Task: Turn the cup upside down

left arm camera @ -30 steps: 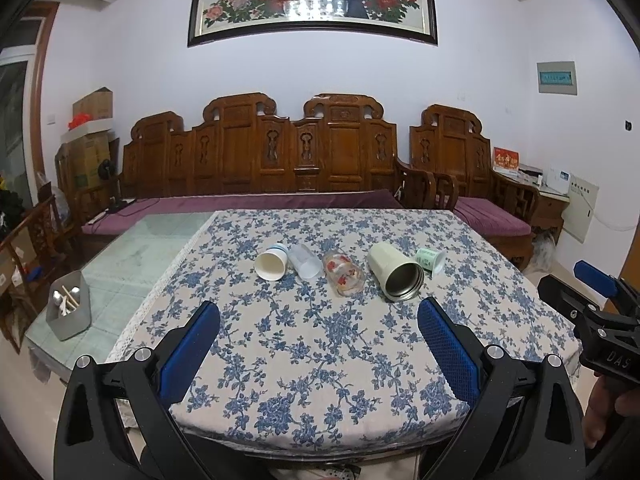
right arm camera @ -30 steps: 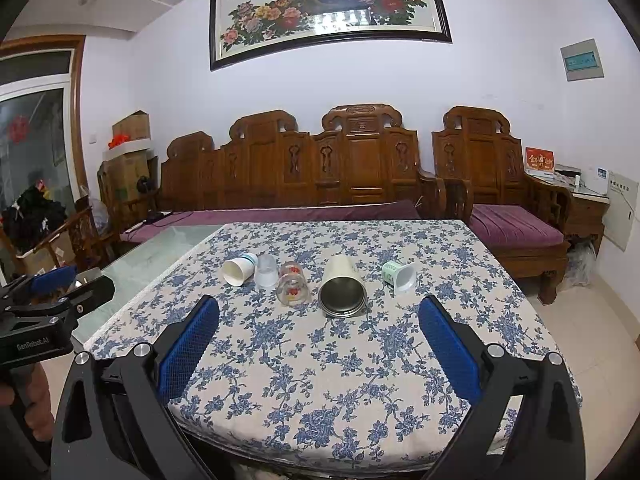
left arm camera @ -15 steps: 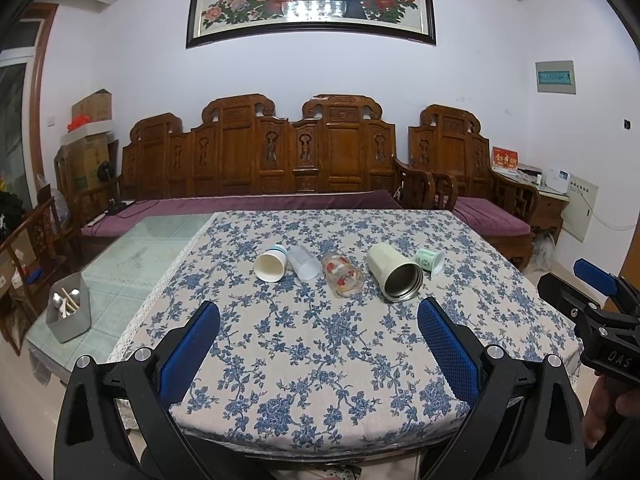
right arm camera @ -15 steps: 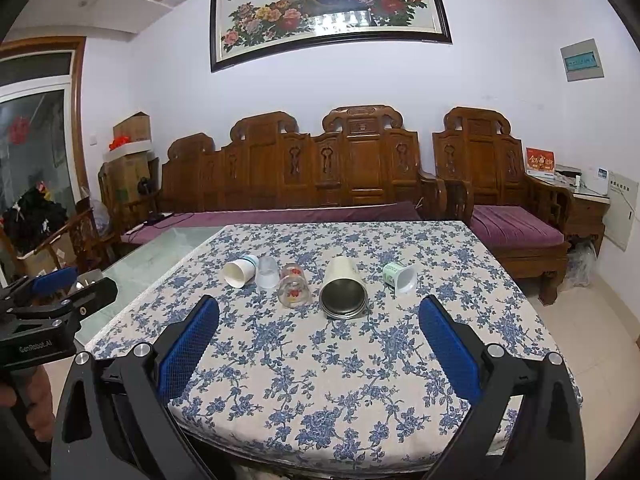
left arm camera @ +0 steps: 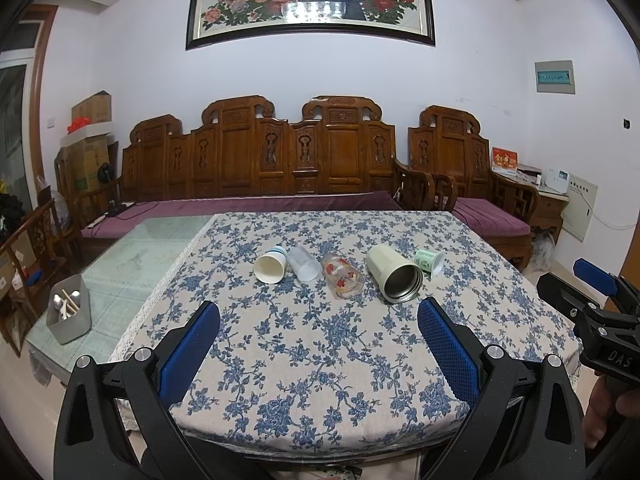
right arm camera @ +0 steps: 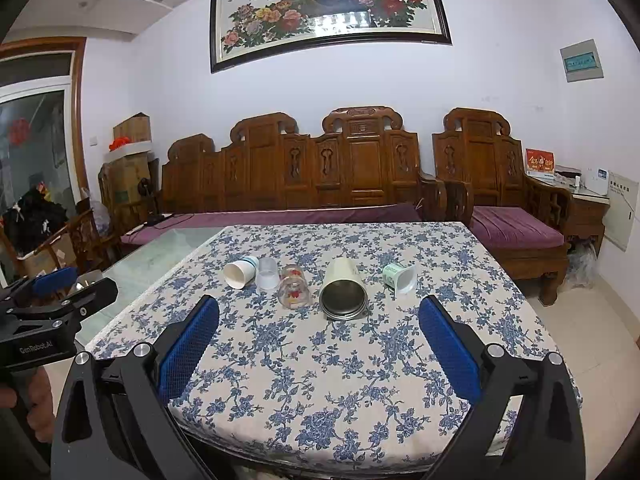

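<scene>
Left gripper [left arm camera: 318,336]: hovering at the near table edge, fingers spread wide, gripping nothing.
Right gripper [right arm camera: 318,336]: hovering likewise at 6 o'clock of the row, fingers wide apart, empty.
Tablecloth [right arm camera: 340,360]: floral cloth lying bare between the grippers and the cups.
Steel cup [right arm camera: 343,290]: lying on its side at mid-table, mouth facing the grippers, nearest of five.
Glass cup [right arm camera: 294,290]: lying just at its 9 o'clock; risk of nudging.
Paper cup [right arm camera: 240,272]: lying further toward 9 o'clock.
Green cup [right arm camera: 399,278]: lying at 3 o'clock.
Advice: probably approaching low, pinching one cup's wall, rotating mouth-down before setting it.
</scene>
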`<state>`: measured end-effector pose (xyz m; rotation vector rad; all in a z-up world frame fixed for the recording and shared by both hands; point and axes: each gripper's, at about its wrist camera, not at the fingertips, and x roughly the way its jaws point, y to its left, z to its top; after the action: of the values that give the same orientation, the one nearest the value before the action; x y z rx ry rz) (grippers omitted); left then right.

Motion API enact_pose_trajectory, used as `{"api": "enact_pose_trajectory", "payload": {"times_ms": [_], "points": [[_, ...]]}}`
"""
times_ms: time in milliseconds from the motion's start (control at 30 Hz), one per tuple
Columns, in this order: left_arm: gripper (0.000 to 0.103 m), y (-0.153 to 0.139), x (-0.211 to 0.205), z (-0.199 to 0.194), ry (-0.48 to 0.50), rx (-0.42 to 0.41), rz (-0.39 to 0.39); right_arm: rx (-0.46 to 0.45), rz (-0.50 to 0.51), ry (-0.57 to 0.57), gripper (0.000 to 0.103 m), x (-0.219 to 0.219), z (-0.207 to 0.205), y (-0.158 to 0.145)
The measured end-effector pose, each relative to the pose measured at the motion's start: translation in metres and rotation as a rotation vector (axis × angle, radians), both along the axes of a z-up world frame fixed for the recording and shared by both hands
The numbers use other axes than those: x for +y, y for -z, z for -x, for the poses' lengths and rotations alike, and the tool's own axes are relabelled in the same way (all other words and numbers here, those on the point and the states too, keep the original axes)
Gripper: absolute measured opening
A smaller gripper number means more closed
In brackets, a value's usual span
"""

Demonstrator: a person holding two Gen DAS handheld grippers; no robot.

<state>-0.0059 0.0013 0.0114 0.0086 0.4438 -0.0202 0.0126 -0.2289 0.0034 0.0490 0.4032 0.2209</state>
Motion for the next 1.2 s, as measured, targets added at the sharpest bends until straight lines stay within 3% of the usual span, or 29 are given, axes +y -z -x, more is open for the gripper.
{"api": "enact_pose_trajectory", "payload": {"times_ms": [600, 867, 1200], "points": [[0.095, -0.002, 0.002, 0.001, -0.001, -0.008, -0.002, 0.000, -0.002, -0.001, 0.101, 0.000, 0.000, 0.001], [0.095, 0.002, 0.002, 0.000, -0.006, 0.003, -0.008, 0.006, -0.004, 0.004, 0.101, 0.005, 0.003, -0.015], [0.095, 0.020, 0.007, -0.034, 0.004, 0.096, -0.027, 0.069, 0.010, -0.013, 0.101, 0.009, -0.028, 0.009]]}}
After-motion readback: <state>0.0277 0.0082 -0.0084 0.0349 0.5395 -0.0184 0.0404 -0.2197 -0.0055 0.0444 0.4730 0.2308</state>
